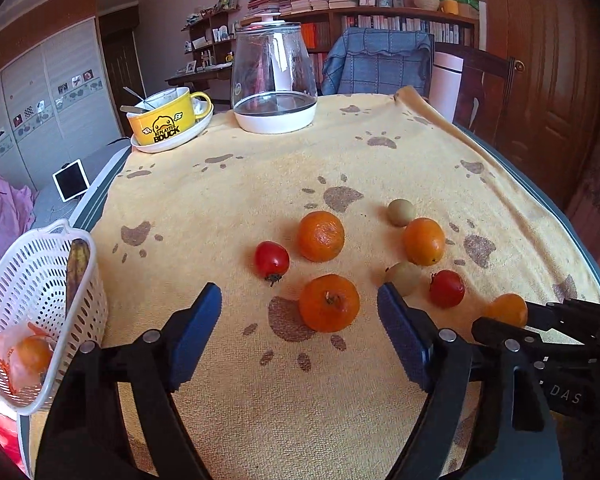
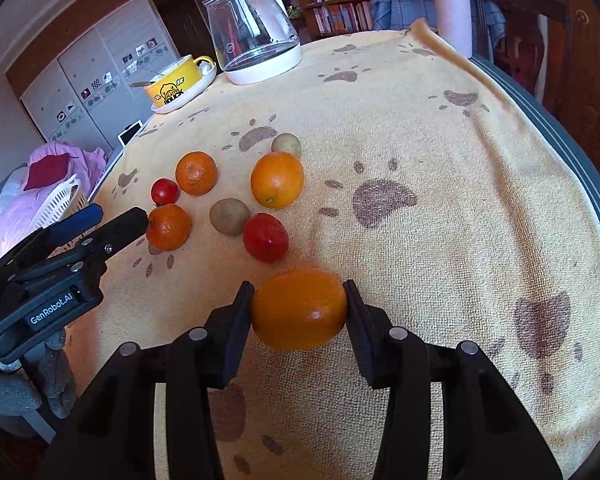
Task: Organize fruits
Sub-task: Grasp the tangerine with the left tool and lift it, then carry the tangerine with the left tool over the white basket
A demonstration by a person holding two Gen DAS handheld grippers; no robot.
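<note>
A yellow paw-print towel point(image 2: 440, 208) covers the table. The right gripper point(image 2: 299, 312) has its fingers point(image 2: 236, 332) clamped on an orange point(image 2: 299, 314), held just above the cloth. The left gripper point(image 1: 300, 320) hovers low with its blue pads point(image 1: 196, 332) spread wide — a tangerine point(image 1: 329, 303) lies between them, untouched. A white basket point(image 1: 36, 280) sits at the table's left edge.

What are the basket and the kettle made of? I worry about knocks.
The basket looks like white moulded plastic, matte, with rows of punched slots. The kettle seems to be clear glass, glossy with reflections, on a white base that is likely plastic.
</note>
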